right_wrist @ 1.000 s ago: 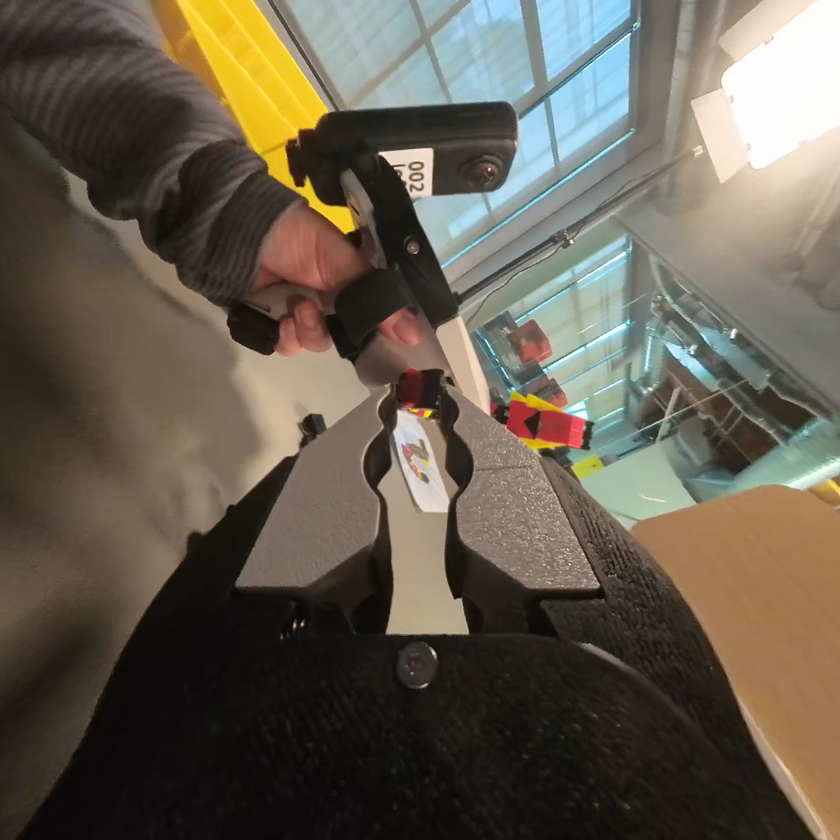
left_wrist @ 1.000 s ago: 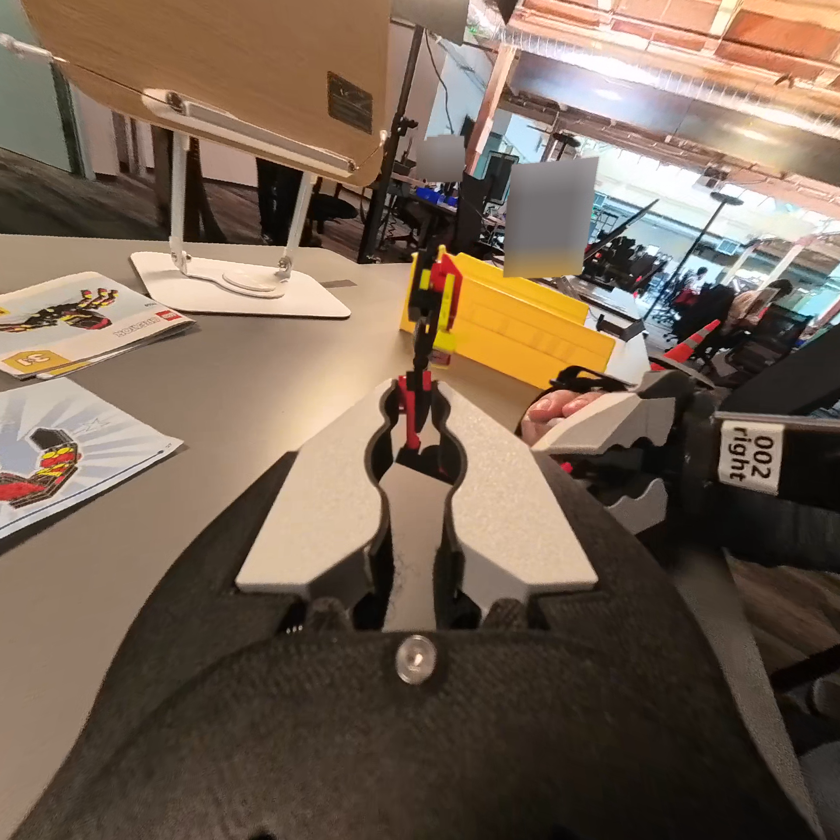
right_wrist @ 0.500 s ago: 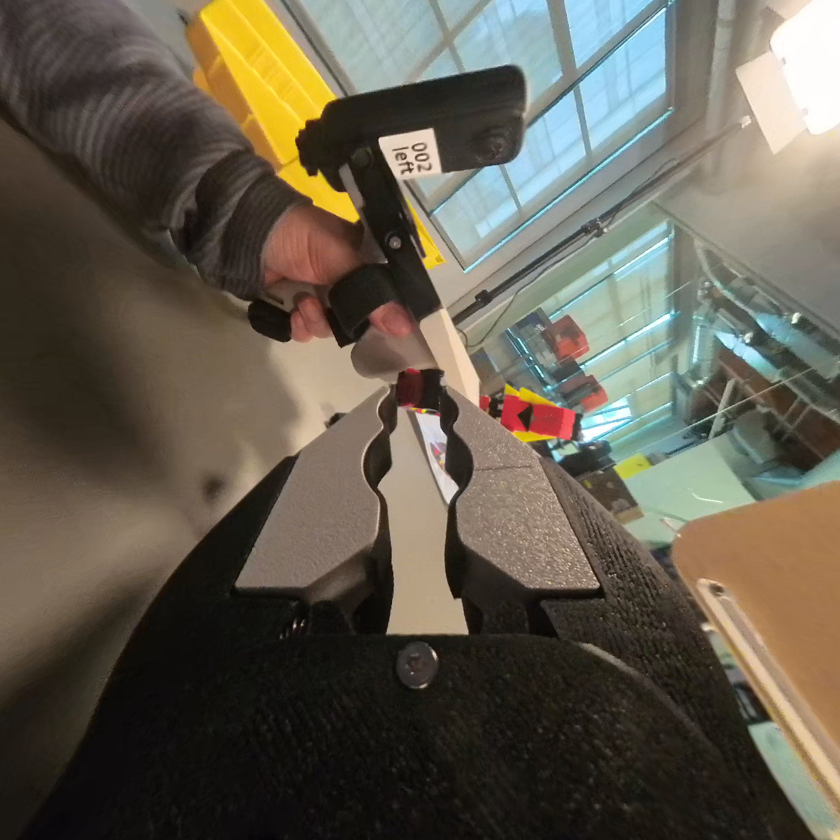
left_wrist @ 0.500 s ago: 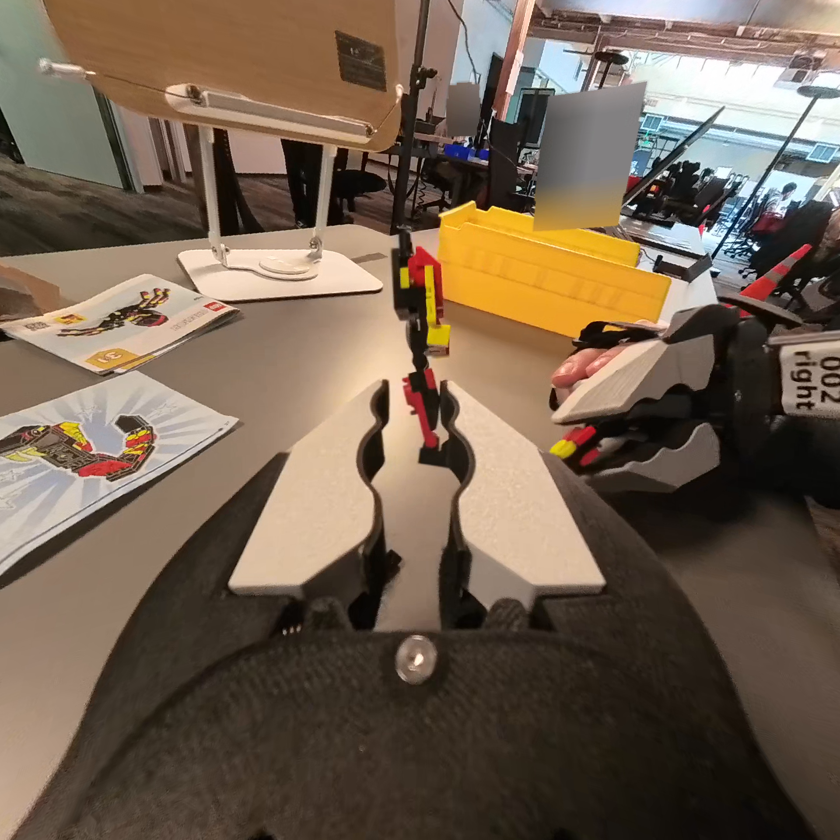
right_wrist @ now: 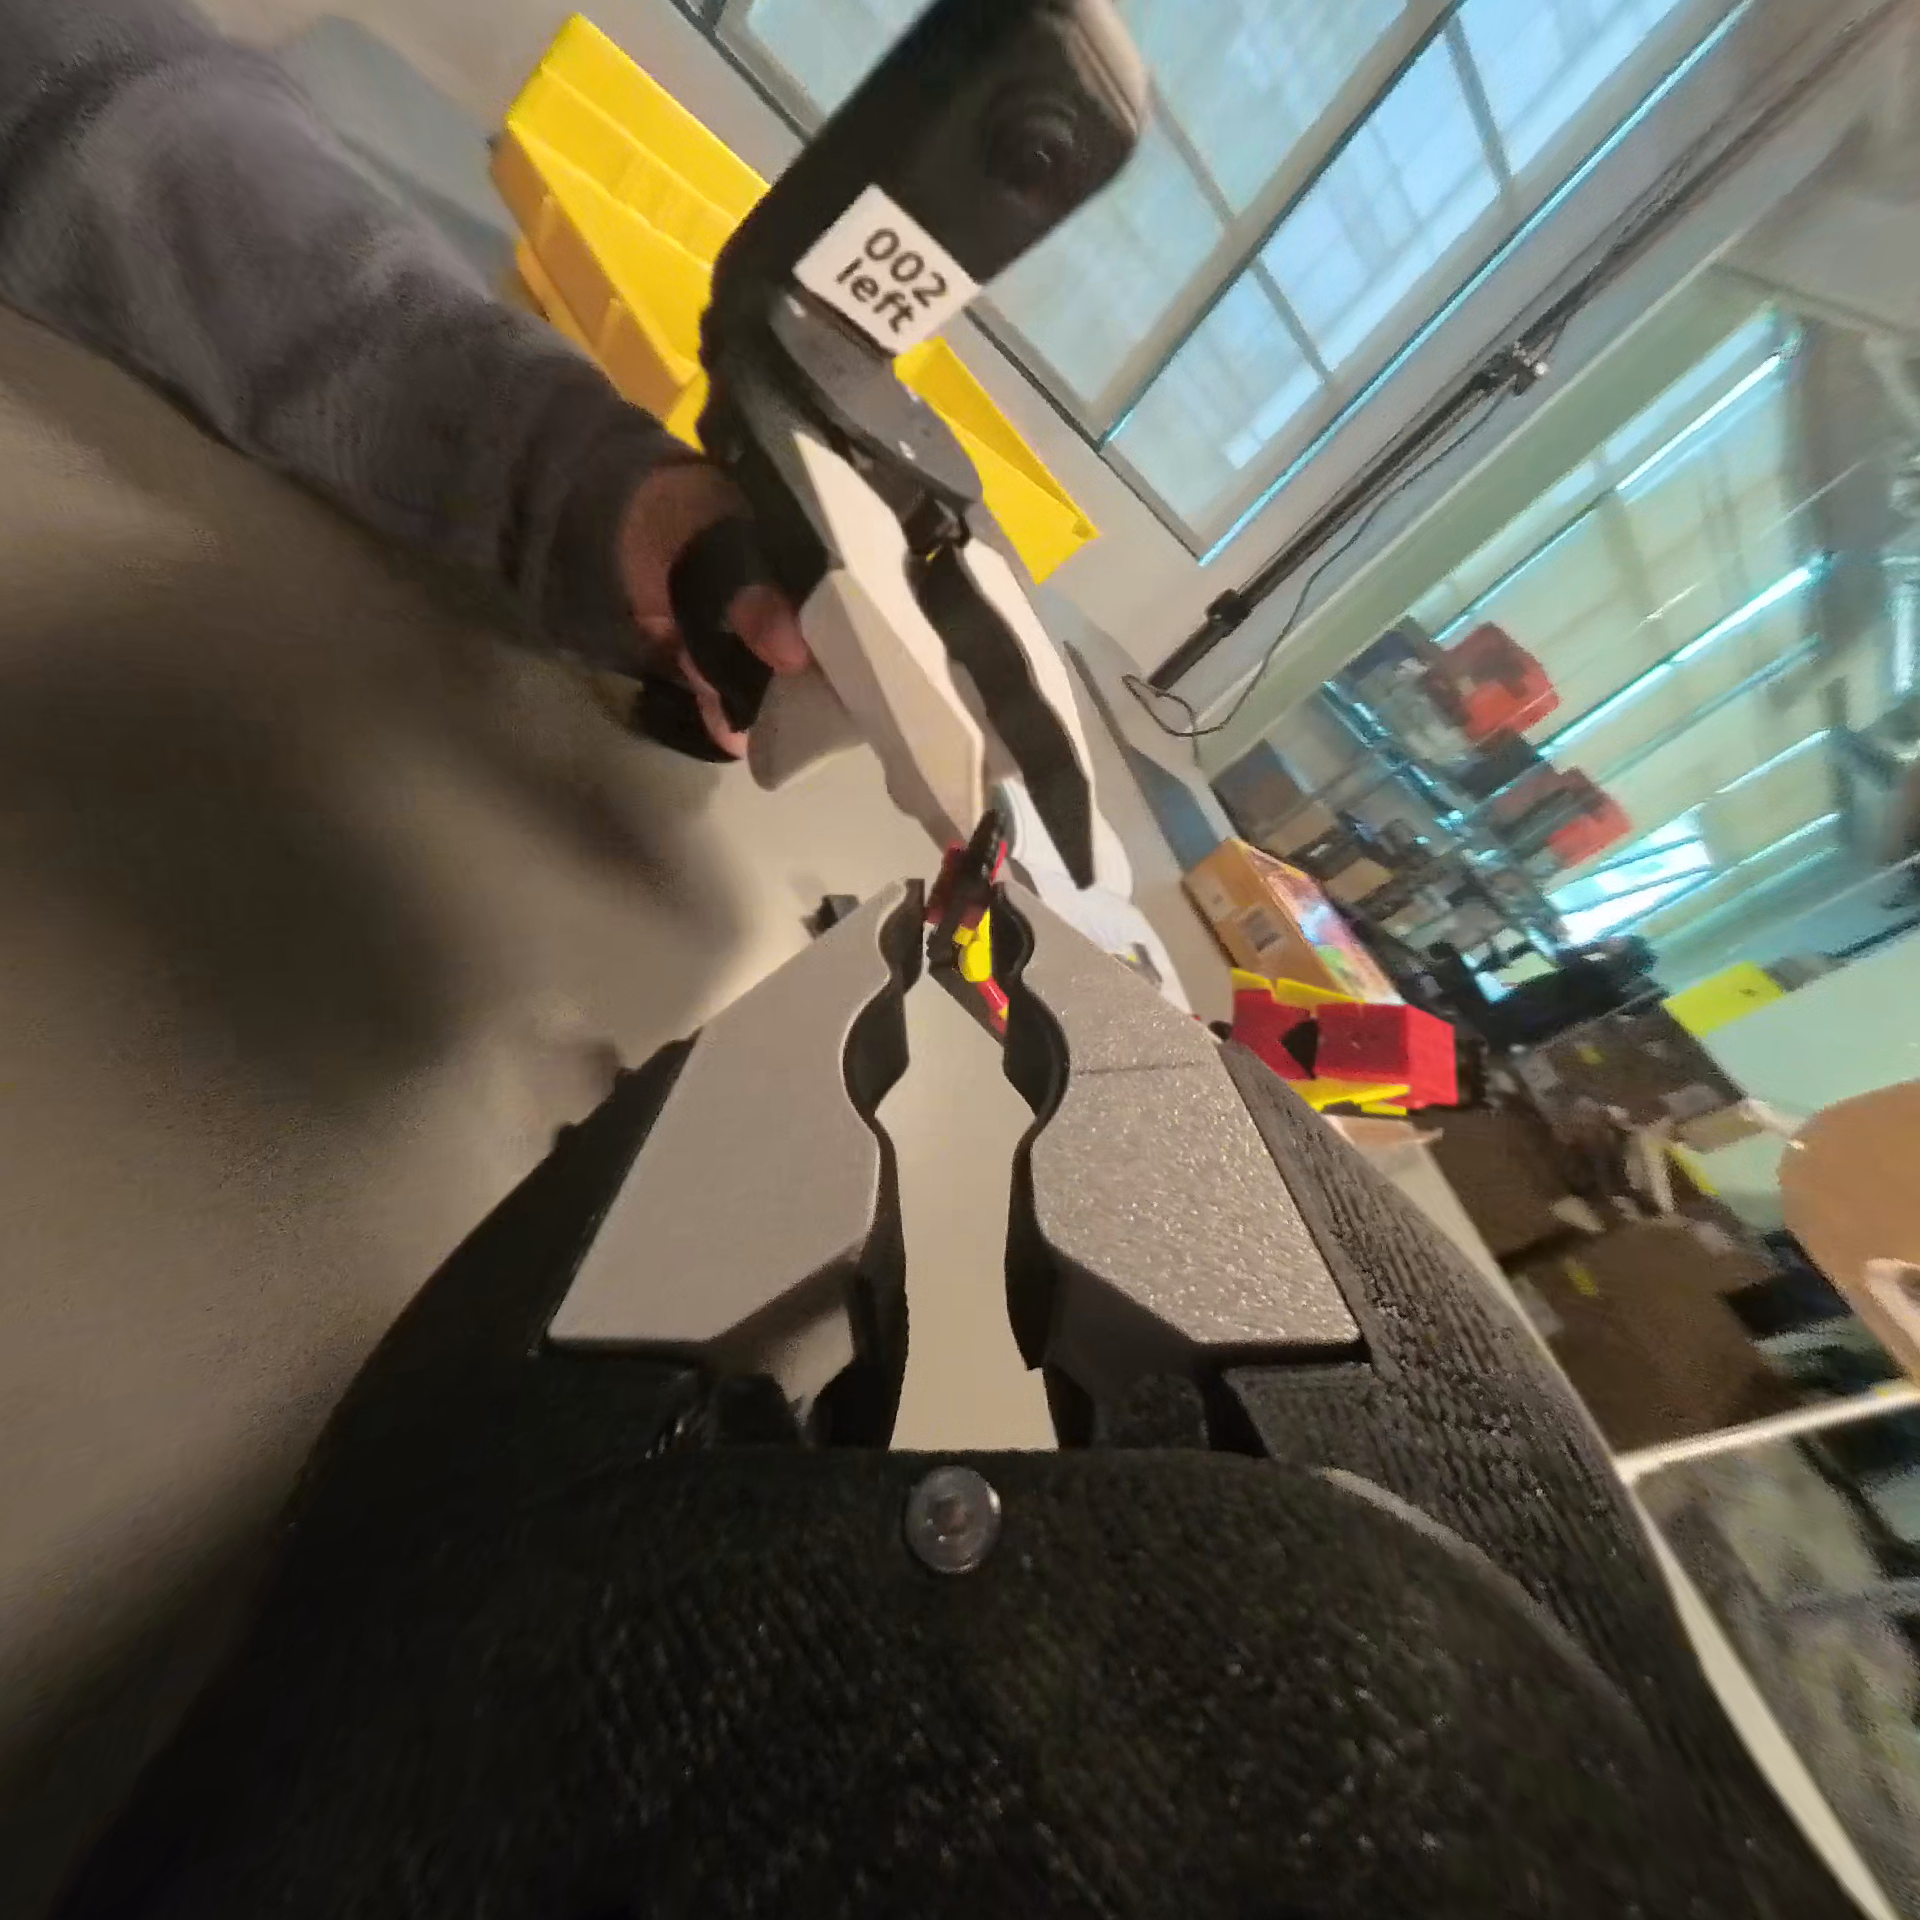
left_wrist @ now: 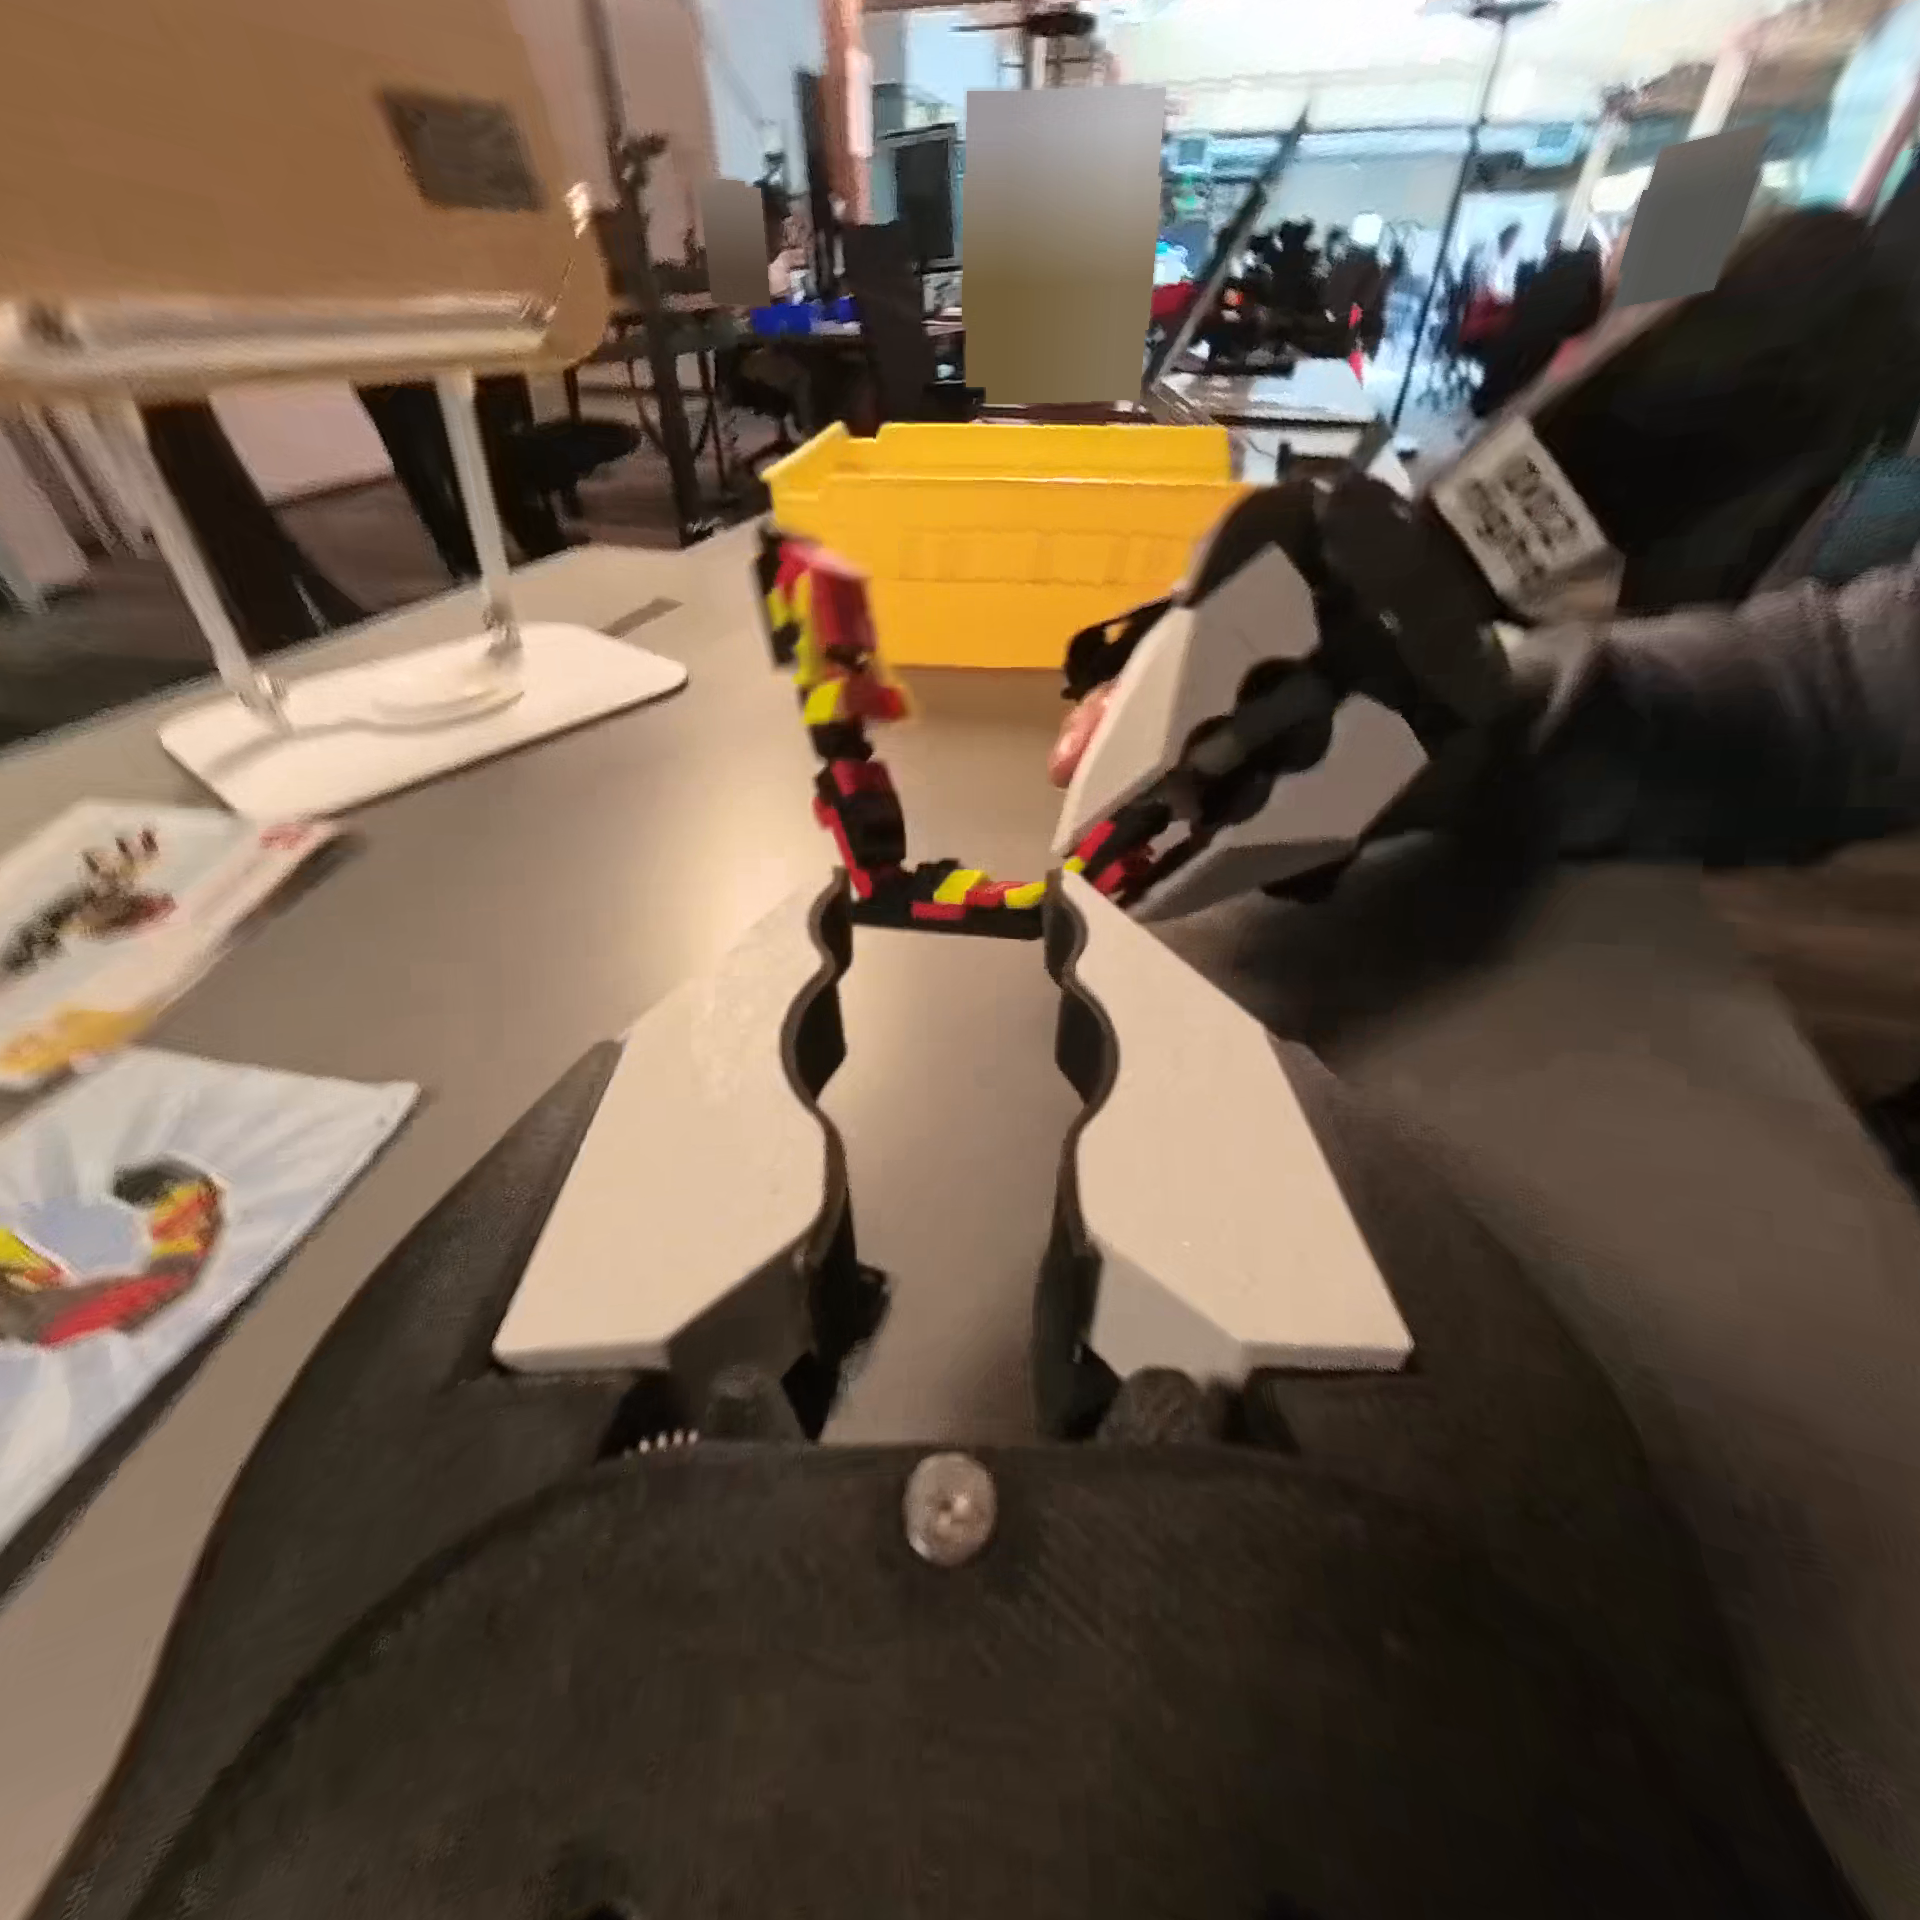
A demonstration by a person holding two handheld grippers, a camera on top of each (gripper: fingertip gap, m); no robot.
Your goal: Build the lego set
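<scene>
A jointed lego chain [left_wrist: 847, 665] of black, red and yellow bricks stands up from my left gripper's tips, then bends right along the grey table [left_wrist: 540, 935] into my right gripper [left_wrist: 1117, 862]. My left gripper [left_wrist: 945, 904] has its jaws apart, and the chain's flat section lies just past its tips. I cannot tell whether they touch it. In the right wrist view my right gripper [right_wrist: 956, 914] is shut on the chain's end [right_wrist: 966, 935]. The chain's red top [right_wrist: 1351, 1039] shows behind my right finger. The left gripper [right_wrist: 1023, 847] hangs open just above.
A yellow bin [left_wrist: 1039, 561] stands behind the chain and also shows in the right wrist view [right_wrist: 623, 208]. Two instruction booklets [left_wrist: 135, 904] [left_wrist: 156, 1226] lie at the left. A white stand base [left_wrist: 416, 686] carries a wooden board [left_wrist: 260, 156]. A coloured box [right_wrist: 1278, 914] sits farther off. My left and right fingertips are right by each other.
My left gripper's jaws have spread from shut on the chain's lower end. The chain's lower part now lies flat and reaches into the right gripper, which has come up close.
</scene>
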